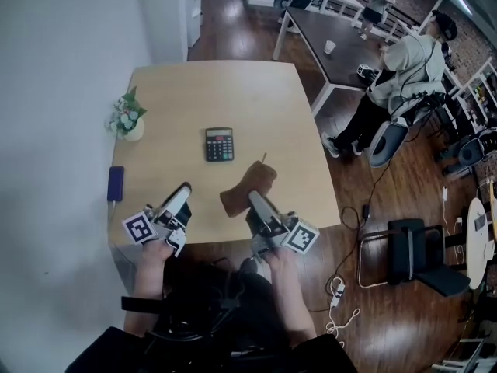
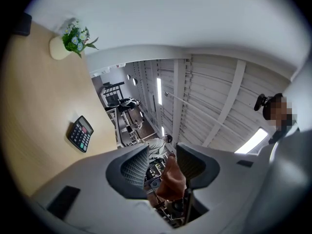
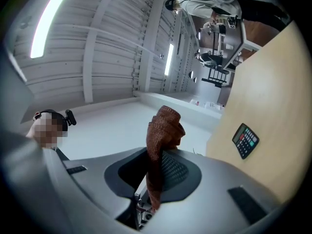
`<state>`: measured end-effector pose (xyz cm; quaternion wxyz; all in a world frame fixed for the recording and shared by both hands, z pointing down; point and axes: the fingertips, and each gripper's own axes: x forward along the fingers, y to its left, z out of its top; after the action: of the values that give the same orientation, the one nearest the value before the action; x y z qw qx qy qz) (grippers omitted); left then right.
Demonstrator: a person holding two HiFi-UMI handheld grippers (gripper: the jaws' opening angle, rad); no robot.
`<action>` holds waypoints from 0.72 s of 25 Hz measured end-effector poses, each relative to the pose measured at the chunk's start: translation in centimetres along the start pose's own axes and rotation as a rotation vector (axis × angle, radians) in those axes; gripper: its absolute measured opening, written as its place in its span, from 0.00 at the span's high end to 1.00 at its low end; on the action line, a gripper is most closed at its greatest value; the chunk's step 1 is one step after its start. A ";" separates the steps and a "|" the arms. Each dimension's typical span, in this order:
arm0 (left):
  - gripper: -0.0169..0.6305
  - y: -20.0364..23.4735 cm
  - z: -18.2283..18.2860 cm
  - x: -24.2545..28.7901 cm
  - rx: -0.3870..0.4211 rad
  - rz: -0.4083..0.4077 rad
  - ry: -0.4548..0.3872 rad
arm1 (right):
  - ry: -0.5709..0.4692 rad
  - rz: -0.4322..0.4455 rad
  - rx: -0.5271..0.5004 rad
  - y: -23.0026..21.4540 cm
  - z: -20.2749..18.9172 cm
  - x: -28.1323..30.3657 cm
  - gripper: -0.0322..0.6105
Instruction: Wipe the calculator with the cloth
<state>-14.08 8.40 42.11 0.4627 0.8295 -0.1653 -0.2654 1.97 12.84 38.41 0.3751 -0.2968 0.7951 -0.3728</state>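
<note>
Flowers [image 1: 126, 117] in a pale pot sit at the left edge of the wooden table [image 1: 210, 84], and a dark blue flat device [image 1: 116, 183] lies nearer me on that same edge. My left gripper [image 1: 183, 191] hangs over the table's near left, jaws partly apart and gripping nothing. Right of it, near the table's middle, the calculator [image 1: 219, 144] lies flat, keys up, apart from both grippers. Further right, the brown cloth [image 1: 250, 186] stands bunched up out of my right gripper [image 1: 255, 200], whose jaws are pinched on its lower part. Cloth and calculator do not touch. Far right, beyond my table, a person [image 1: 396, 76] is at a dark desk [image 1: 334, 33].
</note>
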 end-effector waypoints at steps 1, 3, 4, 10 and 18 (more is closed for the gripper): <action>0.70 -0.3 0.0 0.5 0.007 -0.002 -0.002 | -0.002 0.006 0.001 -0.1 0.5 -0.1 0.86; 0.70 -0.8 -0.3 1.2 0.011 0.001 -0.008 | -0.003 0.013 0.011 -0.2 1.0 -0.4 0.86; 0.70 -0.9 -0.5 1.5 0.013 0.004 -0.007 | -0.002 0.017 0.014 -0.2 1.2 -0.5 0.86; 0.71 -0.8 -1.9 2.9 0.011 0.032 0.001 | 0.021 0.041 0.004 -0.1 1.9 -1.4 0.86; 0.71 -1.2 -3.1 3.9 0.008 0.051 0.003 | 0.030 0.047 0.029 -0.7 2.4 -2.2 0.86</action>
<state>-9.07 9.08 41.33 0.4663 0.8273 -0.1867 -0.2517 5.30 13.25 38.71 0.3761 -0.2671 0.8019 -0.3796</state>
